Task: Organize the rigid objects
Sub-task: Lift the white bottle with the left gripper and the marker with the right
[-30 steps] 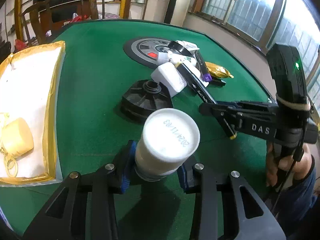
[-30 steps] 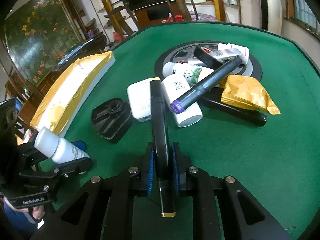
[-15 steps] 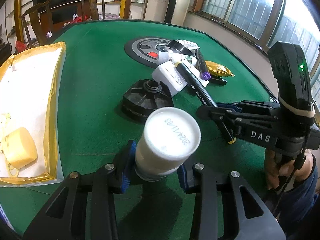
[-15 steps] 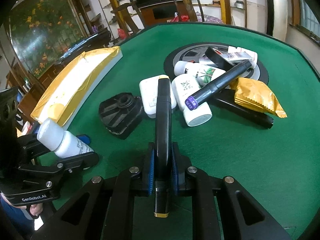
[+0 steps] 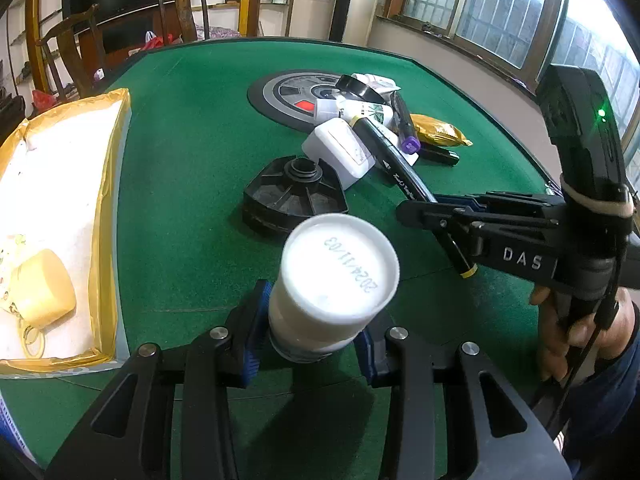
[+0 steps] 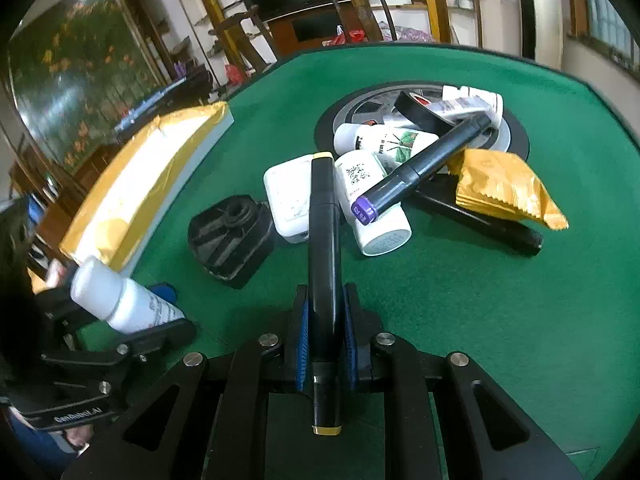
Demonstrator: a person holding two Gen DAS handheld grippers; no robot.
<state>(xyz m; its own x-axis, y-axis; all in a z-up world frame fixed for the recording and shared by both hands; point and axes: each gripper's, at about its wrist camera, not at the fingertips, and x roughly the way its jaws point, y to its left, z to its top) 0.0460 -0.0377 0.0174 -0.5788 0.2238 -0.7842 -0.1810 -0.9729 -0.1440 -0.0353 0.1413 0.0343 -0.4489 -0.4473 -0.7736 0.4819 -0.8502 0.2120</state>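
My left gripper (image 5: pixel 312 332) is shut on a white plastic bottle (image 5: pixel 338 276) whose flat date-stamped end faces the camera. In the right wrist view the same bottle (image 6: pixel 116 300) lies tilted in that gripper (image 6: pixel 168 312) at the lower left. A black marker (image 6: pixel 323 240) with yellow ends runs lengthwise between the blue pads of my right gripper (image 6: pixel 325 320), which is shut on it. From the left wrist view the right gripper (image 5: pixel 424 210) comes in from the right, held by a hand (image 5: pixel 580 320), with the marker (image 5: pixel 400 168) sticking out over the pile.
On the green felt table (image 6: pixel 480 300) lies a pile: a black ribbed part (image 6: pixel 230 236), a white box (image 6: pixel 286 196), white bottles (image 6: pixel 372 200), a purple-ended marker (image 6: pixel 424 160), a gold packet (image 6: pixel 500 188), a round mat (image 6: pixel 516 136). A gold-lined tray (image 5: pixel 108 200) holds a yellow piece (image 5: pixel 44 288).
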